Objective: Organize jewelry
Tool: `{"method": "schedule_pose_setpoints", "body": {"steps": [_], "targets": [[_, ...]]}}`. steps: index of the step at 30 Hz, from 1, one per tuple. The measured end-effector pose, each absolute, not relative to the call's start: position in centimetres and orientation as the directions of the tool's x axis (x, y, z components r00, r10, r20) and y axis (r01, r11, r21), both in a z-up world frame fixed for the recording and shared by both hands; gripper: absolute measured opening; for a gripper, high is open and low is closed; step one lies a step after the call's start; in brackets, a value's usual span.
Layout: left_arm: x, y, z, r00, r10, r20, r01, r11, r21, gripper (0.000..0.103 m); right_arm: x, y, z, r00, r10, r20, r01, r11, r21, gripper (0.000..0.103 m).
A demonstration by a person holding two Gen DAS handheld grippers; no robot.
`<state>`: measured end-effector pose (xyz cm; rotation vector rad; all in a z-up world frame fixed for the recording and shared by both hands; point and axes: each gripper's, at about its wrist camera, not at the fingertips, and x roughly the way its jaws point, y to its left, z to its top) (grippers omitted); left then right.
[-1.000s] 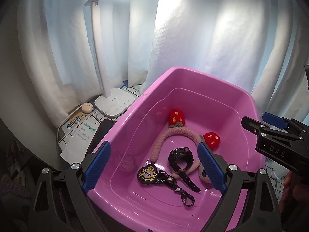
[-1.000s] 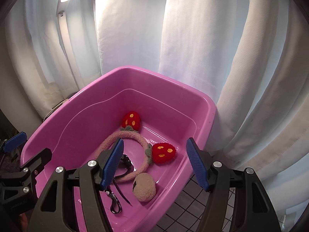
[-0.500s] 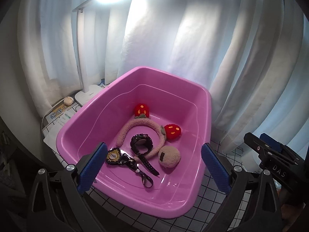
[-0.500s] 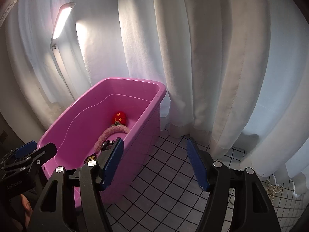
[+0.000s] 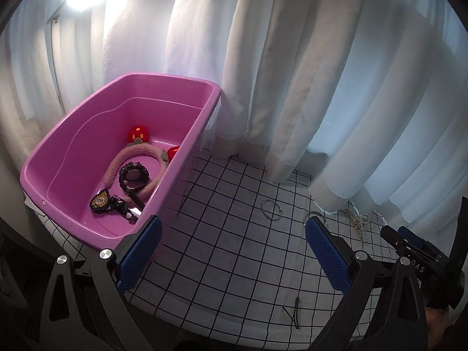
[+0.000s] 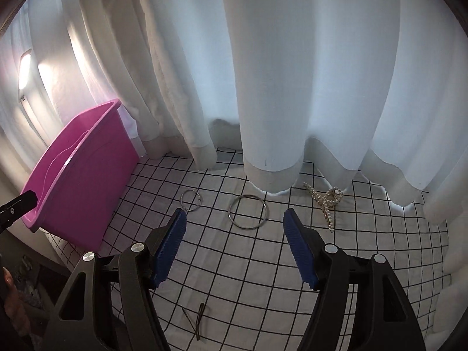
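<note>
Right claw (image 6: 234, 228) is hovering wide open, empty, having swung off the pink bin (image 6: 87, 169) toward the large ring (image 6: 248, 211) | left claw (image 5: 234, 242) is gaping, empty | next pickup is starting; small ring (image 6: 191, 200), pearl clip (image 6: 326, 201) are waiting on the surface.

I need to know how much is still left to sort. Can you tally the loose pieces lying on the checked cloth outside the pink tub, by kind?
Metal rings: 2, a small ring and a large ring
Pearl hair clip: 1
Dark hairpins: 2
Total: 5
</note>
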<state>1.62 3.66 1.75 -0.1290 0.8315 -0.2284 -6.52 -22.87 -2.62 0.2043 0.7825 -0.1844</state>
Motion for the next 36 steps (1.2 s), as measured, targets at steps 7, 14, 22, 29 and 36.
{"method": "schedule_pose_setpoints", "body": {"steps": [7, 14, 22, 29, 36], "targets": [[1.6, -0.9, -1.0, 0.604, -0.265, -0.752, 0.185, 0.964, -0.191, 0.096, -10.1, -27.7, -4.7, 0.67, -0.128, -0.731, 0.312, 0.942, 0.121, 0.066], [2.9, -4.4, -3.6, 0.59, -0.247, -0.768, 0.203, 0.967, -0.154, 0.096, -10.5, -30.3, -6.5, 0.656, -0.122, -0.745, 0.326, 0.936, 0.134, 0.066], [5.3, -7.2, -6.6, 0.579, -0.223, -0.784, 0.206, 0.971, -0.124, 0.096, -8.6, -32.7, -8.8, 0.639, -0.103, -0.762, 0.327, 0.933, 0.149, 0.066], [8.4, -8.6, -9.9, 0.565, -0.17, -0.807, 0.187, 0.979, -0.076, 0.096, -6.1, -33.9, -10.3, 0.631, -0.091, -0.77, 0.327, 0.932, 0.158, 0.066], [12.0, -9.5, -13.1, 0.519, -0.17, -0.838, 0.194, 0.978, -0.079, 0.096, -3.2, -34.8, -12.2, 0.612, -0.087, -0.786, 0.344, 0.924, 0.165, 0.066]]}}
